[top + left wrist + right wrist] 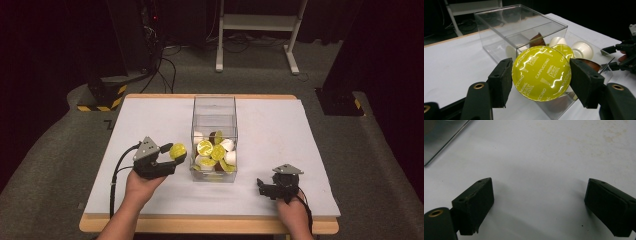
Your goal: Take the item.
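My left gripper (176, 153) (541, 76) is shut on a coffee capsule (541, 73) (177, 150) with a yellow-green foil lid printed "Cappuccino". It holds the capsule just left of a clear plastic box (214, 111) (499, 23), whose near end holds several capsules (214, 154) (580, 50), some yellow-lidded, some white, some brown. My right gripper (261, 188) (539, 202) rests low over the white tabletop at the front right, open, with nothing between its fingers. It also appears far right in the left gripper view (614, 57).
The white table surface (270, 120) has a wooden edge (200, 224) along the front. Beyond the table stand a white frame's legs (256, 22), black stands and cables on a grey floor. A corner of the clear box (439, 137) shows top left in the right gripper view.
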The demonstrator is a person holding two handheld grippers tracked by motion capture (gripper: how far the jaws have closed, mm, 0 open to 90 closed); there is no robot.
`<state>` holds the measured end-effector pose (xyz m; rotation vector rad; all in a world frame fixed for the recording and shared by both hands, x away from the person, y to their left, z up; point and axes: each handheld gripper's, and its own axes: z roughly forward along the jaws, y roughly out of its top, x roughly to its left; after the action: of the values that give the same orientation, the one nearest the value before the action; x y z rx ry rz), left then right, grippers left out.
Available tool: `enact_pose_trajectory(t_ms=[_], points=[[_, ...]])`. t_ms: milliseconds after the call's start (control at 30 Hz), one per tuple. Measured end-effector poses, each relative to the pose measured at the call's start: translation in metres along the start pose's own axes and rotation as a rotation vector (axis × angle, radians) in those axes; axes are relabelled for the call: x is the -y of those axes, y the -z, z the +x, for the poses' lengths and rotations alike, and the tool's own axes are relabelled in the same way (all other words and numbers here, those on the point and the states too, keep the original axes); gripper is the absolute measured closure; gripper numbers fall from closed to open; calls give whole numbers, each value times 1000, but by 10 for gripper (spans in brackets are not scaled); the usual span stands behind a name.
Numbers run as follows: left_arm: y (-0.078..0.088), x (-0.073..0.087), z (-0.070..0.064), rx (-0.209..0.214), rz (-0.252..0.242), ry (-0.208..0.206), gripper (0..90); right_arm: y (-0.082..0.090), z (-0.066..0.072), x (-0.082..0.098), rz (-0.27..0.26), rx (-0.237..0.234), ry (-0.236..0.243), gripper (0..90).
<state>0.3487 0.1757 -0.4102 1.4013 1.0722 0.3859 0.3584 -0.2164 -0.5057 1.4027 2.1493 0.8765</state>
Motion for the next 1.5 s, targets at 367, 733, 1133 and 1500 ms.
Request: enact_pose_trajectory(t_ms=[367,733,1133,1500], points=[[11,6,22,-54,4,13,380,0,0,0,2,-1,2,85],[21,17,46,-109,2,26,380,0,0,0,1,-1,2,85],[12,20,65,-160,-22,15,380,0,0,0,0,-1,1,85],[-8,12,71,-184,-10,-11,380,0,0,0,-1,0,2,86]])
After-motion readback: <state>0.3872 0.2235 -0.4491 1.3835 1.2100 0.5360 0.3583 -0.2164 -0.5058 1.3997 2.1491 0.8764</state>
